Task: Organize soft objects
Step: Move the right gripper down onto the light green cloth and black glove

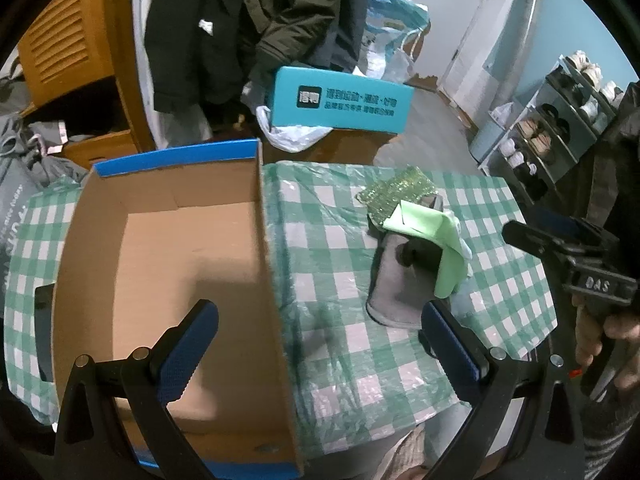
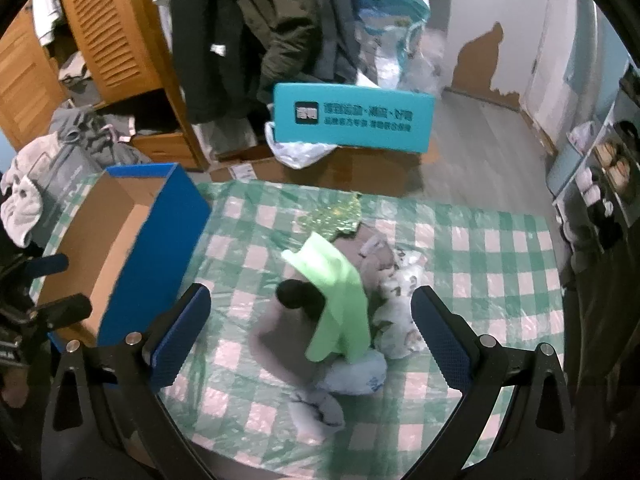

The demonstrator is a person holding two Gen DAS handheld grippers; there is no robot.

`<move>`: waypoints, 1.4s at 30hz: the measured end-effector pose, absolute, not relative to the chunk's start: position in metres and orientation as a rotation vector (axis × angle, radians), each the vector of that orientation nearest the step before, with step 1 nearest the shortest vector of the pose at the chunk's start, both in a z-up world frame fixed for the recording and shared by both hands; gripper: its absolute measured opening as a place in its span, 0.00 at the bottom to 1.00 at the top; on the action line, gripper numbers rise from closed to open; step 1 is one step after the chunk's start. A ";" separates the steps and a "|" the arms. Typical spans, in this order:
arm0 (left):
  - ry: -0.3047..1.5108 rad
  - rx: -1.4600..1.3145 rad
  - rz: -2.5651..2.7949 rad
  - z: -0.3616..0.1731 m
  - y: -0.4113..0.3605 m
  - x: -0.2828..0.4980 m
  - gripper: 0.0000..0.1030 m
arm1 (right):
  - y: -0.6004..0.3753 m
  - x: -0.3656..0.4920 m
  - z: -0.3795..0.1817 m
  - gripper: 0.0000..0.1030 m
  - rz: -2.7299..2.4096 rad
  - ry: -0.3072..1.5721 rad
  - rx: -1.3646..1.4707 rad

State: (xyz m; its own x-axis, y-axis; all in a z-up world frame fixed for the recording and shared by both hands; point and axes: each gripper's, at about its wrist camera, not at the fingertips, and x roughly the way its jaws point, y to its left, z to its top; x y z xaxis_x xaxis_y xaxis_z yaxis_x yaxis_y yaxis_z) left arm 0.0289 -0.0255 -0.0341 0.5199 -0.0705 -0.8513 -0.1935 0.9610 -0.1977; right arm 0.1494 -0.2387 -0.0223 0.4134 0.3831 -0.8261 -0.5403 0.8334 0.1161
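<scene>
We hold both grippers wide and empty: the left gripper [image 1: 320, 344] straddles the cardboard box [image 1: 160, 264] wall, the right gripper [image 2: 310, 332] above the green cloth [image 2: 340, 300] beside that box.

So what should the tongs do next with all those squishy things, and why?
Probably lower the open right tongs onto the light green cloth, because it lies on top of the pile of soft items on the green checked tablecloth. The open brown cardboard box with blue sides looks empty, and both tongs hold nothing.
</scene>
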 end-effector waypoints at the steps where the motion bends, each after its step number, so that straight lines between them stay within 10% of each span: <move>1: 1.031 -0.283 0.069 -0.035 -0.027 0.032 0.99 | -0.241 0.153 -0.025 0.97 0.579 0.993 -0.175; 36: 1.212 -0.324 -0.032 -0.101 -0.064 0.129 0.97 | -0.238 0.224 -0.123 0.69 0.551 1.245 -0.159; 42: 1.217 -0.306 -0.016 -0.103 -0.066 0.133 0.97 | -0.236 0.227 -0.132 0.50 0.563 1.262 -0.166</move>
State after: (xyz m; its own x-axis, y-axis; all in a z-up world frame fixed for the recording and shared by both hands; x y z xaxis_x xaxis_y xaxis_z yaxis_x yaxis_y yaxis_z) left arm 0.1334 -0.0656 -0.1033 0.3514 -0.1755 -0.9196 -0.1508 0.9588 -0.2406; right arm 0.2267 -0.2356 -0.1319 0.1893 0.3093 -0.9319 -0.4867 0.8539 0.1845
